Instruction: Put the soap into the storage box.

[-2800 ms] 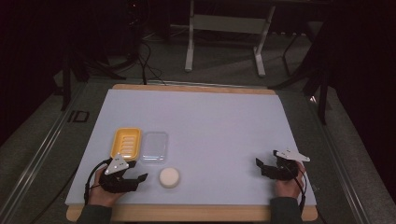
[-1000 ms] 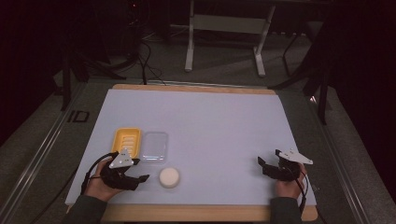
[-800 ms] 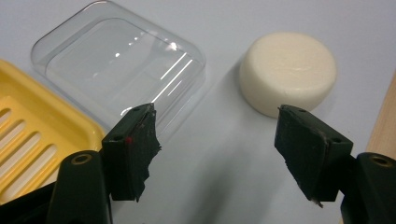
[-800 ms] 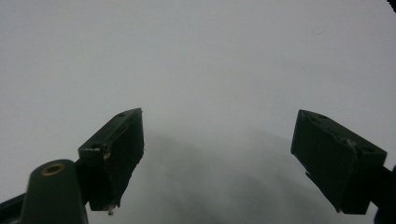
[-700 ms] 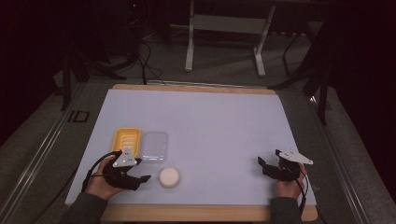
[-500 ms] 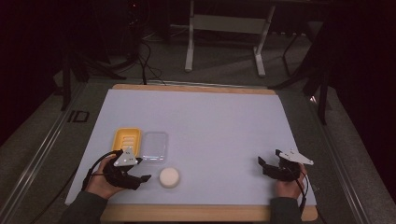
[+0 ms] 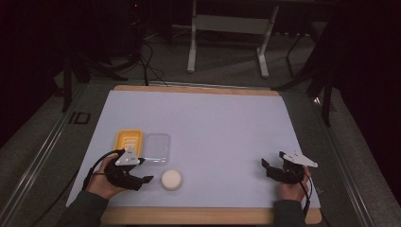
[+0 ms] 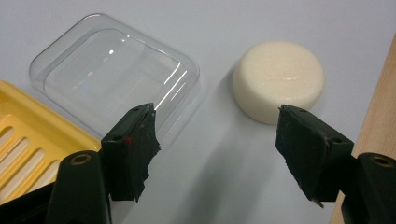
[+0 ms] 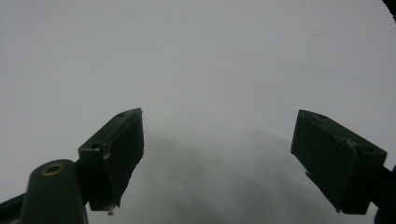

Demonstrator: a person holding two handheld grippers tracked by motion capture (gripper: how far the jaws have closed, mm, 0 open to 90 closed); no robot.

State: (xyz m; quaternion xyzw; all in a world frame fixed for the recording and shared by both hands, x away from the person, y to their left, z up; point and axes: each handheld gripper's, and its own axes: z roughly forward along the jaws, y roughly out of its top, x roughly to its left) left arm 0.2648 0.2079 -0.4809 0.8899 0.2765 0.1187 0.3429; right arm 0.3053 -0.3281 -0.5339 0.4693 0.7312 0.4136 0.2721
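Now, from the high view, your left gripper (image 7: 142, 179) sits low at the near left of the white table mat (image 7: 213, 123), jaws pointing toward the round cream soap bar (image 7: 171, 179), which lies on the mat just beside them, close to the near wooden edge (image 7: 198, 215). Behind your hand, the yellow soap dish (image 7: 128, 141) and the clear plastic lid (image 7: 156, 147) lie side by side, the lid to the dish's right. Over at the near right, your right gripper (image 7: 267, 166) rests on the mat, well apart from everything, its grey three-cornered plate (image 7: 298, 158) on top and your hand (image 7: 291, 188) behind it.

On to the left gripper view: your two black jaws stand apart with bare mat between them, nothing clamped. The soap bar (image 8: 279, 80) is just ahead of the right-hand jaw, its near rim right by that jaw's tip; whether they touch, you cannot tell from here. The clear lid (image 8: 114, 74) lies ahead of the left-hand jaw, dome up, and the slotted yellow dish (image 8: 32, 140) runs off the left edge beside it. The wooden edge (image 8: 378, 112) shows at far right.

And the right gripper view: your jaws are spread wide, gripper midpoint (image 9: 217, 149) over plain mat, gripping nothing.
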